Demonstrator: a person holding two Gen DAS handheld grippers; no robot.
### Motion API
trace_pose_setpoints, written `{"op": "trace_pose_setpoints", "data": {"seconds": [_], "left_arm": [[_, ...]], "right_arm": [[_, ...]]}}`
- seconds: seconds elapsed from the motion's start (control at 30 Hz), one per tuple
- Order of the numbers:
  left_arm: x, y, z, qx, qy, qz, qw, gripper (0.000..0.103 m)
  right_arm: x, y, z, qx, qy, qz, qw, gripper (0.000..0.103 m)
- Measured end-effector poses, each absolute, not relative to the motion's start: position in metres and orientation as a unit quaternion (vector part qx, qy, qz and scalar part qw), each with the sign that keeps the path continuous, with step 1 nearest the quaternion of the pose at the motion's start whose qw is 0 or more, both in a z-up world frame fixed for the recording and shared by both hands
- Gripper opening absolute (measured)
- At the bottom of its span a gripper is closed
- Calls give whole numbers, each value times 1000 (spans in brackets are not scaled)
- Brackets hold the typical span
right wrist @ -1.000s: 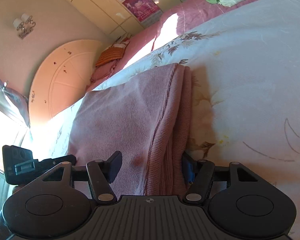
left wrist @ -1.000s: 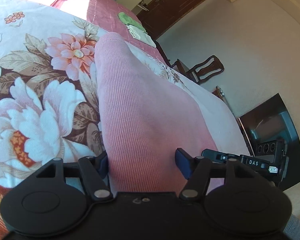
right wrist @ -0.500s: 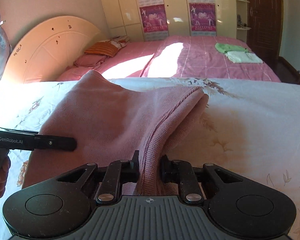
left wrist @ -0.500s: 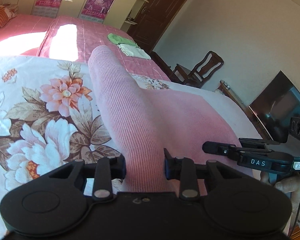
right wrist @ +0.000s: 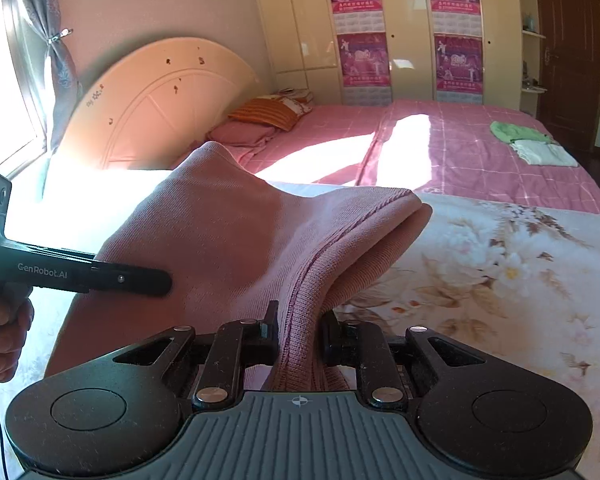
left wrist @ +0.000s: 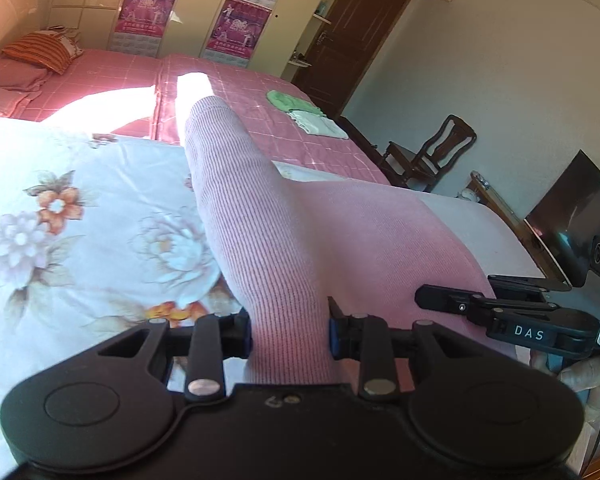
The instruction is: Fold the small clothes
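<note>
Above floral bedspread point(right wrist: 500, 272), left gripper point(left wrist: 290, 328) and right gripper point(right wrist: 298, 326) are both pinching pink knit garment point(right wrist: 228, 240), jaws clamped on fabric.

Sunlit pink bed point(right wrist: 460, 148), cream wardrobe point(right wrist: 300, 28) (postered), dark wooden chair point(left wrist: 428, 156).

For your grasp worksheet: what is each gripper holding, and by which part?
Both hold the pink knit garment: the left gripper pinches a ribbed edge, the right gripper a bunched, seamed edge.

Pink garment point(right wrist: 228, 240) lies on floral bedspread point(right wrist: 500, 272) beside pink checked bed point(right wrist: 460, 148)
</note>
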State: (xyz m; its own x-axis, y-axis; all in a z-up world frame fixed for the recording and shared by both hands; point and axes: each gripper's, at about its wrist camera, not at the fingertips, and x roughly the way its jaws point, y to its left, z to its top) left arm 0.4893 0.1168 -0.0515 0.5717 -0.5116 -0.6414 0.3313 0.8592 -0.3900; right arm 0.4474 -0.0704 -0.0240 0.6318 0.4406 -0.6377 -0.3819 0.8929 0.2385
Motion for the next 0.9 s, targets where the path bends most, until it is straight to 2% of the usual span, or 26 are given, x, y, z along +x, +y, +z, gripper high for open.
{"op": "trace_pose_setpoints", "data": {"seconds": [0.23,0.4,0.57,0.7,0.73,0.77,0.8,0.83,0.9], "left_arm": [[476,199,-67,-104,418,-201,880,30],[471,219,-98,-97,439,-184,874,38],[464,225,-119,-91,423,-170,885,71],[462,234,-119,-86,418,-169,888,77],[459,238,-115,-81,416,-165,890,77],[455,241,-109,-75,412,-161,894,77],[448,248,-100,-65,399,-159,901,75],[442,251,-90,-55,381,-158,909,75],[438,254,-71,-45,345,-173,921,74]], "right_arm": [[455,13,-53,66,379,252,888,18],[458,25,-84,92,421,239,870,18],[464,3,-121,142,455,219,852,18],[462,-1,-122,162,455,210,850,18],[462,-2,-121,164,456,209,849,21],[461,-4,-115,162,454,200,853,30],[458,-7,-106,147,447,178,865,38],[454,-10,-96,132,429,163,879,52],[444,-15,-70,115,380,169,902,52]]}}
